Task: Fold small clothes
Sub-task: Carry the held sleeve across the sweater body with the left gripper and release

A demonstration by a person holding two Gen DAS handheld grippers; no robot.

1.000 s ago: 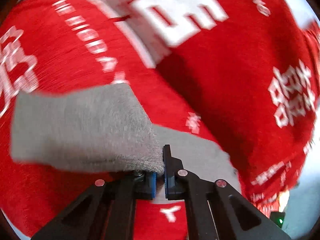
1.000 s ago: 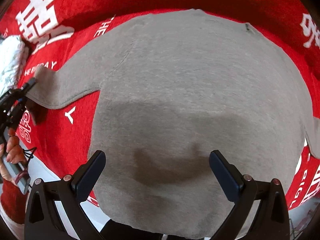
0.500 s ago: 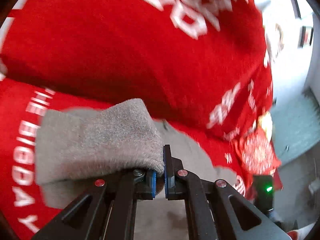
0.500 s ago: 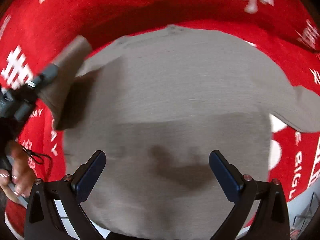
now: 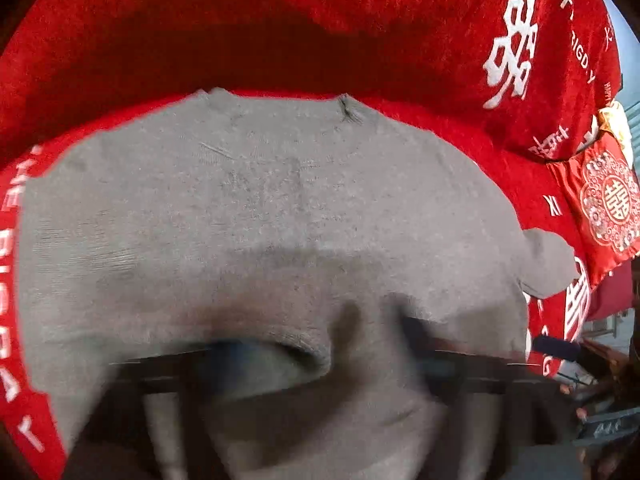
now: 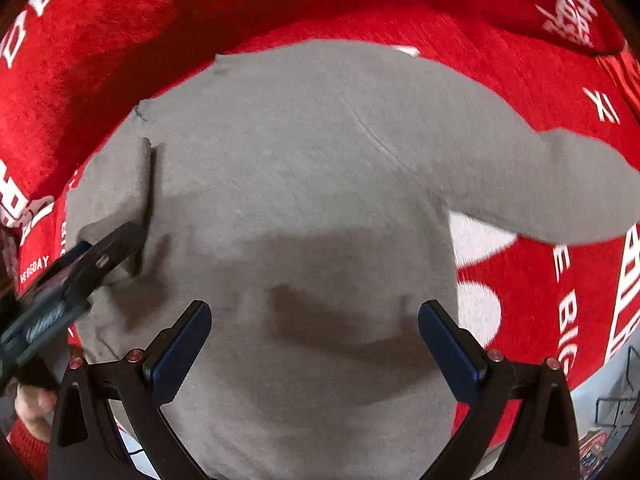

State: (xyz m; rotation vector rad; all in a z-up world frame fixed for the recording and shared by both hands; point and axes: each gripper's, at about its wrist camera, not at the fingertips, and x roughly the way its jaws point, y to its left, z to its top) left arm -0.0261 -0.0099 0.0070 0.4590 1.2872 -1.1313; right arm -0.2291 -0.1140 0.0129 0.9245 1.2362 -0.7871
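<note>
A small grey sweater (image 5: 280, 208) lies flat on a red cloth (image 5: 280, 20). Its left sleeve (image 6: 116, 184) is folded inward onto the body, and its right sleeve (image 6: 560, 192) still sticks out sideways. My left gripper (image 5: 324, 356), blurred with motion, hangs just over the sweater. Its jaws are opening, and a loose hump of the cuff lies between them, not pinched. From the right wrist it shows as the left gripper (image 6: 80, 272) at the folded sleeve. My right gripper (image 6: 316, 344) hovers open above the sweater's lower body (image 6: 320, 184), holding nothing.
The red cloth (image 6: 280, 0) bears white characters and lettering and rises in a fold behind the sweater. A red patterned item (image 5: 608, 200) lies at the far right. A person's hand (image 6: 32, 408) holds the left gripper at lower left. The table edge runs along the lower right.
The left gripper swung the pinched left sleeve across onto the sweater's body, then spread its jaws and let the cuff go. The right gripper drifted sideways above the sweater, still open.
</note>
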